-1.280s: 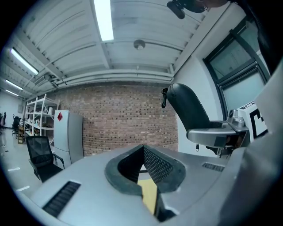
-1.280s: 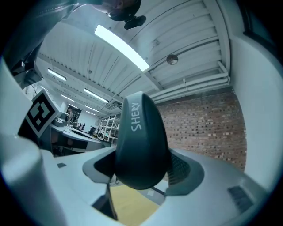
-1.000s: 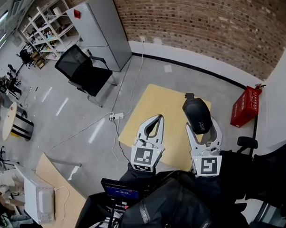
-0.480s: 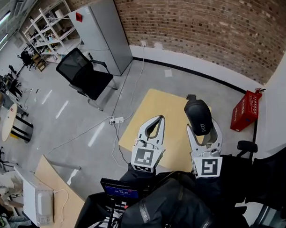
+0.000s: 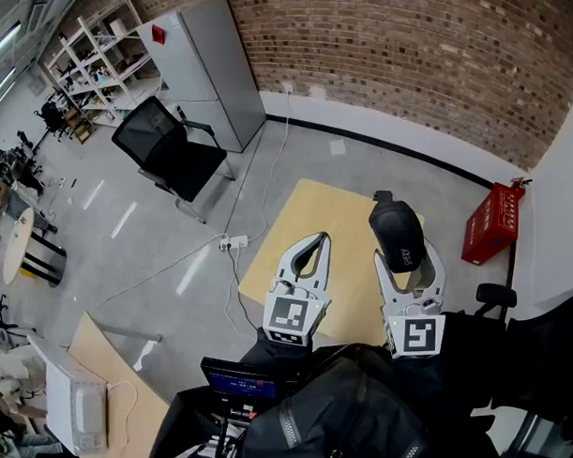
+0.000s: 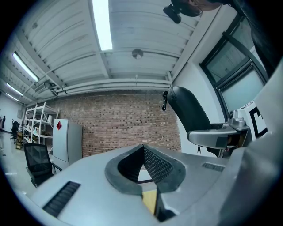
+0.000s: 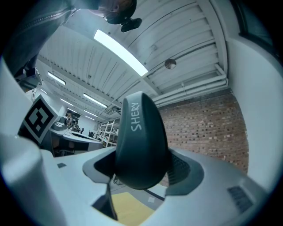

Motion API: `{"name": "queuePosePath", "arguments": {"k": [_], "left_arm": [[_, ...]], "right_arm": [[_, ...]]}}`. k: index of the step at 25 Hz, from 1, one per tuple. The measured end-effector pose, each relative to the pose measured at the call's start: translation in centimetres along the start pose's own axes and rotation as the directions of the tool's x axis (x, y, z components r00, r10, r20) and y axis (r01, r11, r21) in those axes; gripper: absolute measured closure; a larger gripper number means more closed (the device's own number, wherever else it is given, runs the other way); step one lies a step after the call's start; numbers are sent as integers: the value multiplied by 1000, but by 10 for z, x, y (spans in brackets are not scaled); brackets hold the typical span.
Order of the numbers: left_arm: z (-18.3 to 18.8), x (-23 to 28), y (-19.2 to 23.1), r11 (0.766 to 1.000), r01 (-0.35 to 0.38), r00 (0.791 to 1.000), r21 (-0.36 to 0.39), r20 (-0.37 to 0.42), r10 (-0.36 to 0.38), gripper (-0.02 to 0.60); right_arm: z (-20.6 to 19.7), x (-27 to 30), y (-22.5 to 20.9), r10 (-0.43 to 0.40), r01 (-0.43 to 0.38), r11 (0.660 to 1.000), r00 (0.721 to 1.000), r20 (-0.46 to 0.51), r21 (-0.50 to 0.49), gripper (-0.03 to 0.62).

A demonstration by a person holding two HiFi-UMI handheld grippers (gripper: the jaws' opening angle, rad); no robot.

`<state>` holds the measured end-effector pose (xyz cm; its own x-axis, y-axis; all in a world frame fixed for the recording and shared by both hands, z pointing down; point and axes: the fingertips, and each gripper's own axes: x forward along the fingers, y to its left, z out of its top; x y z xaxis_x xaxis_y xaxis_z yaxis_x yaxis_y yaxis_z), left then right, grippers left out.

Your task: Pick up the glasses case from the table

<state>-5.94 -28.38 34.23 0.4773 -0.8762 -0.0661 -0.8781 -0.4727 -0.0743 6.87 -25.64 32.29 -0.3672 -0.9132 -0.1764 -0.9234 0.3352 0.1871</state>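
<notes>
Barely anything has moved over the last second. The glasses case (image 5: 395, 231) sits a touch further right in the head view than it did, and over the last half second both claws look frozen. Right gripper (image 5: 407, 259) is clamped on the dark case, one jaw pressed to each side. The case pokes up out of the jaws, lifted clear of the wooden table (image 5: 314, 218) below. White lettering runs along its edge in the right gripper view. Left gripper (image 5: 307, 255) has its jaws closed tip to tip with nothing between them, hanging over the table. Red crate (image 5: 493, 218) sits off to the right, and a black office chair (image 5: 166, 143) is well off to the left.
</notes>
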Motion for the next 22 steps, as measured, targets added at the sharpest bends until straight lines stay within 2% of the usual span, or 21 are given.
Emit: {"name": "queuePosePath", "arguments": {"k": [22], "left_arm": [[-10, 1, 6, 1000, -26, 999, -12, -20, 26, 581]], "right_arm": [[-14, 3, -3, 7, -6, 1000, 1000, -26, 19, 264]]}}
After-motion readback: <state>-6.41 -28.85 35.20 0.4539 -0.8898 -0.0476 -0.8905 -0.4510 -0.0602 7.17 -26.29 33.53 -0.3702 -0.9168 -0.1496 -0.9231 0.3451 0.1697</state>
